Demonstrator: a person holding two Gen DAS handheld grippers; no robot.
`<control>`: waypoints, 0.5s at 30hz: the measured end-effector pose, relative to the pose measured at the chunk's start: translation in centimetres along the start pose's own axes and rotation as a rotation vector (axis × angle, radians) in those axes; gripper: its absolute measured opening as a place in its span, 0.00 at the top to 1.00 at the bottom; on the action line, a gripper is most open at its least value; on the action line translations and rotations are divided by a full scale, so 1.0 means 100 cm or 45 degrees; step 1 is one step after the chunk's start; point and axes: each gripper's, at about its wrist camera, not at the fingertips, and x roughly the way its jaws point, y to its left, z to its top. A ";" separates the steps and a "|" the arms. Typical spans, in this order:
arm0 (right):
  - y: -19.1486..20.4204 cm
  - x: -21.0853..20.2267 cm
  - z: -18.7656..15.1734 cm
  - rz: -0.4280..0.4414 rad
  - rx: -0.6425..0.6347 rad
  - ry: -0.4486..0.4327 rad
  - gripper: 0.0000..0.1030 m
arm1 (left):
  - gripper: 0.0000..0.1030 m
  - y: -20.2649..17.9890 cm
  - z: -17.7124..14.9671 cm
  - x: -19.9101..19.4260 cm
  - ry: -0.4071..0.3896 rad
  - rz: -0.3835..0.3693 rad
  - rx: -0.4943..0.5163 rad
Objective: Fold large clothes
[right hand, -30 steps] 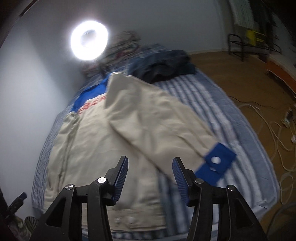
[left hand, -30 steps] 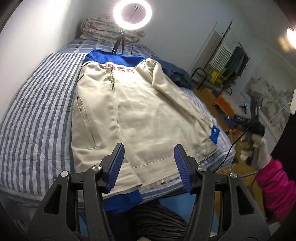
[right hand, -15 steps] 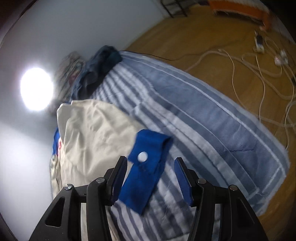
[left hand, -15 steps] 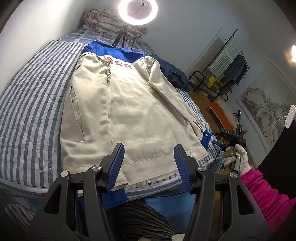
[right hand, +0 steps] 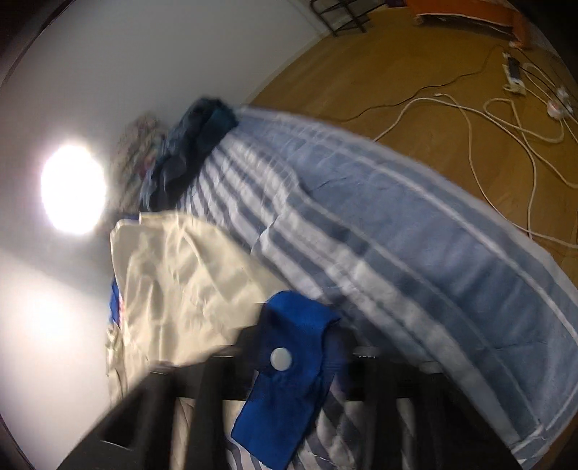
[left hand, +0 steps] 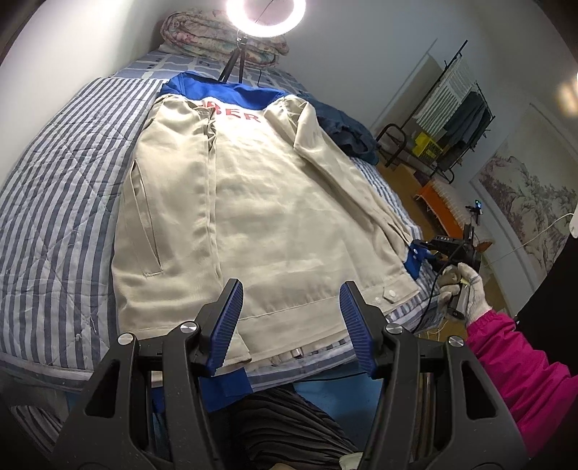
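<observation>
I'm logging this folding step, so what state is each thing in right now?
jacket: spread flat on the bed, back up, unfolded.
blue cuff: snapped shut, lying between the right gripper's fingers.
right gripper: at the cuff; grip unclear through blur.
left gripper: open, empty, above the hem.
ring light: on.

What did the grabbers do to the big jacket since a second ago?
The right gripper swung out to the blue cuff of the jacket's sleeve and closed in on it; blur hides whether it grips. The left gripper stayed open above the hem. The jacket stayed flat on the striped bed.
</observation>
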 end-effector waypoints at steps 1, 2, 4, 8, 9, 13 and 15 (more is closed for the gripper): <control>0.006 0.000 0.001 -0.020 -0.033 -0.004 0.92 | 0.44 0.001 0.001 0.002 0.001 0.003 -0.002; 0.017 -0.005 -0.001 -0.065 -0.112 -0.024 0.95 | 0.44 0.002 0.002 0.003 -0.002 0.006 -0.009; 0.036 -0.016 -0.003 -0.114 -0.243 -0.057 0.98 | 0.44 0.003 0.005 0.005 -0.005 0.010 -0.016; 0.080 -0.054 -0.008 -0.187 -0.475 -0.195 0.99 | 0.44 0.005 0.011 0.006 -0.015 0.007 -0.013; 0.092 -0.065 -0.009 -0.192 -0.513 -0.242 0.99 | 0.44 0.005 0.013 0.007 -0.016 0.006 -0.013; 0.139 -0.095 -0.025 -0.198 -0.672 -0.384 1.00 | 0.44 0.011 0.017 0.010 -0.015 -0.002 -0.040; 0.170 -0.103 -0.045 -0.208 -0.811 -0.439 1.00 | 0.44 0.016 0.017 0.011 -0.015 0.000 -0.056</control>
